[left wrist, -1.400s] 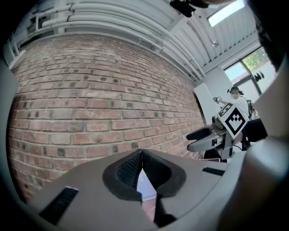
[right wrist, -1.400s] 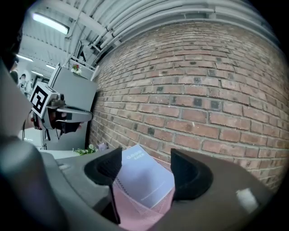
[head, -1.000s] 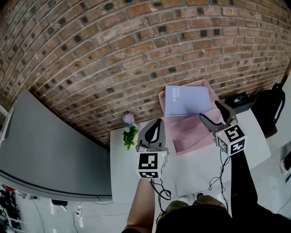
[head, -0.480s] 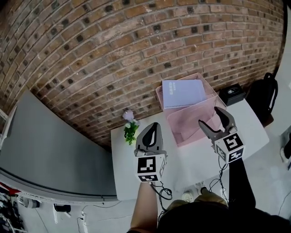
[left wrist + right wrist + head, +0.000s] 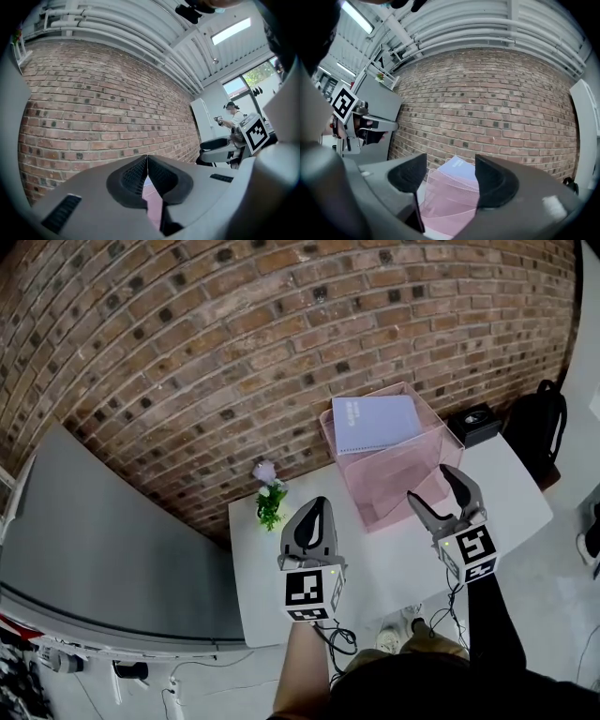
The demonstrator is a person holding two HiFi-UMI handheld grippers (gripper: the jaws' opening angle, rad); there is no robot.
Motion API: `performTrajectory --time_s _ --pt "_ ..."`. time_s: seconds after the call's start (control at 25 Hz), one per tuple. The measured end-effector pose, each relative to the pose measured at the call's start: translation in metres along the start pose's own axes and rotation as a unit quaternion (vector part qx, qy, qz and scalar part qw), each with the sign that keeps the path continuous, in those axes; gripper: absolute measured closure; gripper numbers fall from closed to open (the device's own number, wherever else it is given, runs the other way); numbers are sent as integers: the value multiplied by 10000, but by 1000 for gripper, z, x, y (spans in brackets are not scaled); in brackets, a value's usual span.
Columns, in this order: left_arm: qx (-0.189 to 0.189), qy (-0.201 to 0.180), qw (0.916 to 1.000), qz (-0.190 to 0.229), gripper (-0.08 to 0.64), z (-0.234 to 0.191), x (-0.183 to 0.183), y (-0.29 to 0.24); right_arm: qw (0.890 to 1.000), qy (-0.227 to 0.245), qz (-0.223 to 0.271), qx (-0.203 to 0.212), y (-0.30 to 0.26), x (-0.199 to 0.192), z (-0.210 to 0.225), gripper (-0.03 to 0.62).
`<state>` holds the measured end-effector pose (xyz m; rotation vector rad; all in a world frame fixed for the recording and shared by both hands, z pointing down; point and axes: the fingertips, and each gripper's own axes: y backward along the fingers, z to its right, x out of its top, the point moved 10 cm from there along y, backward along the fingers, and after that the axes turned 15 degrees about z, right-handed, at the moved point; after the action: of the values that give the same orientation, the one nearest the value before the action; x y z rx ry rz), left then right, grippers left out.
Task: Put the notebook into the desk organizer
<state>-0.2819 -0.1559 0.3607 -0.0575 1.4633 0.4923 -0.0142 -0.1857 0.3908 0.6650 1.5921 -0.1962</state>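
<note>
A pale lilac notebook [image 5: 375, 422] stands in the back of the pink mesh desk organizer [image 5: 394, 474] on the white table [image 5: 394, 559], against the brick wall. The right gripper view shows the same notebook [image 5: 458, 169] rising out of the organizer [image 5: 447, 201]. My right gripper [image 5: 441, 493] hangs open in front of the organizer with nothing between its jaws. My left gripper [image 5: 313, 518] is shut and empty, held over the table left of the organizer; its jaws [image 5: 146, 172] meet at the tips.
A small potted plant with a pink flower [image 5: 269, 498] stands at the table's back left. A black box [image 5: 472, 423] sits right of the organizer, a black backpack [image 5: 534, 432] beyond it. A grey panel [image 5: 103, 549] lies left.
Both grippers have drawn back from the organizer toward the table's front. The notebook stays in the organizer.
</note>
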Motion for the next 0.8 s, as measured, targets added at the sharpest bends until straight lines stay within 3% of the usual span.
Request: performTrajectory --time_s 0.24,0.36,0.48,0.8 --pt "-78 31 10000 -6 551 5 -2 2 9999 -28 150 -60 1 5 -5 285" --pt "-127 13 9999 -15 551 7 -2 3 9997 79 166 -128 5 9 -6 362" --pt "-166 5 9999 10 551 9 0 3 9991 159 143 -363 11 13 -4 592" --pt "-204 10 9998 4 551 11 -1 3 9986 192 100 -487 17 14 -2 592"
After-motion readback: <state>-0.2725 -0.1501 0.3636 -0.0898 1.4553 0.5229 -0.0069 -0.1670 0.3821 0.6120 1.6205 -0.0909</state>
